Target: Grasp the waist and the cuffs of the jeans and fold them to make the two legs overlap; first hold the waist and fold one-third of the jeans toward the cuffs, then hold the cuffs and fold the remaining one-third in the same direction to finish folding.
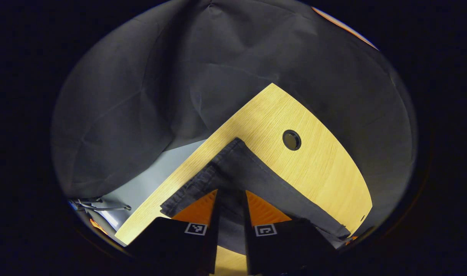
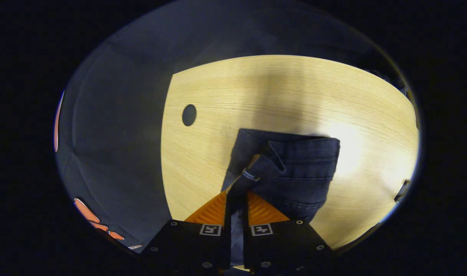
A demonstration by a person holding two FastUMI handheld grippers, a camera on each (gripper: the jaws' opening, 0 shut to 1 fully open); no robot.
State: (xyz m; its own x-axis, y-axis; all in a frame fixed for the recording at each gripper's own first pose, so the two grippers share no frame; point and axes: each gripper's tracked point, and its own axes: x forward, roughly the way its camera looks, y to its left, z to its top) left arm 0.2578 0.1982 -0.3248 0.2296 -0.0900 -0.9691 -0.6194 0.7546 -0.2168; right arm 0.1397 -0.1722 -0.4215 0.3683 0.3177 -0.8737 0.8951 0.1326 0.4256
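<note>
Two handheld grippers each pinch an end of a pair of dark jeans [image 1: 252, 172] over a pale wooden counter [image 1: 317, 168] in a cloth-walled booth; in the left gripper view, the left gripper [image 1: 231, 195] has its jaws drawn close on a flat hemmed end of the denim, apparently the cuffs, with cloth filling the narrow gap between them, so it reads as a grip; from those jaws the fabric runs up toward 12 o'clock to a squared corner and trails off toward 4 o'clock along the counter, with a round cable hole [image 1: 291, 140] at about 1 o'clock; in the right gripper view, the right gripper [image 2: 236, 197] has its jaws closed on a raised flap of the waist [image 2: 294, 153], where a belt loop and seam lines show, the waistband spreading from 12 toward 2 o'clock just beyond the jaws and resting on the counter; the garment's long axis appears to stretch between the two grippers, each holding its own end, so the waist end sits with the right hand and the hem end with the left; the legs look already laid together, and the waist-first fold would likely be led by the right gripper toward the left one
</note>
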